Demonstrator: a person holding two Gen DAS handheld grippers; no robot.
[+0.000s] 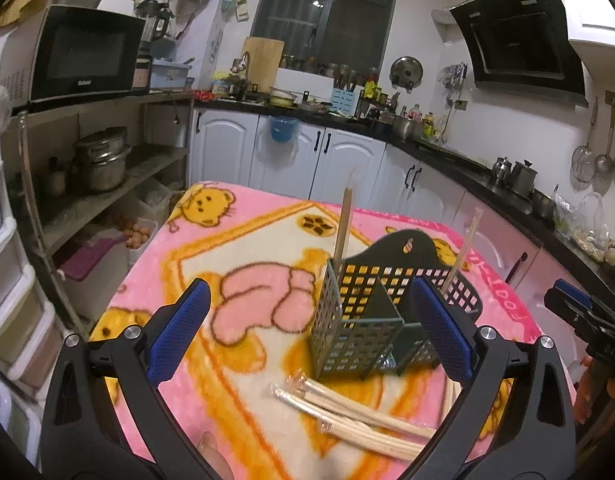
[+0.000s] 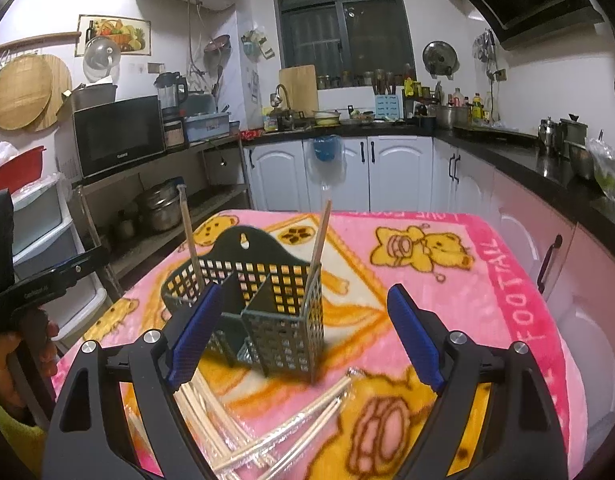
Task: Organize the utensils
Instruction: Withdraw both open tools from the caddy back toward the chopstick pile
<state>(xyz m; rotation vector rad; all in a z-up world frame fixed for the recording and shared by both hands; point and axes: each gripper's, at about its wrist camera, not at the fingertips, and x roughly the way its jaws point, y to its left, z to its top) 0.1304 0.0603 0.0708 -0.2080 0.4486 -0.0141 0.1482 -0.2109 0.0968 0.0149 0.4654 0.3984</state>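
A dark perforated utensil caddy (image 1: 359, 320) (image 2: 275, 320) stands upright on the pink cartoon blanket (image 1: 243, 216) (image 2: 447, 292). One wrapped pair of chopsticks (image 1: 344, 220) (image 2: 190, 240) leans in one of its compartments, and a second pair (image 1: 465, 246) (image 2: 321, 236) leans in another. Several more wrapped chopsticks (image 1: 347, 412) (image 2: 275, 436) lie loose on the blanket in front of the caddy. My left gripper (image 1: 307, 284) is open and empty, just short of the caddy. My right gripper (image 2: 303, 289) is open and empty too, above the loose chopsticks.
The other gripper shows at each view's edge (image 1: 579, 312) (image 2: 47, 284), held by a hand. White cabinets (image 1: 339, 156) and a dark counter (image 2: 547, 160) run behind and right of the table. A shelf with a microwave (image 1: 83, 56) and pots stands left.
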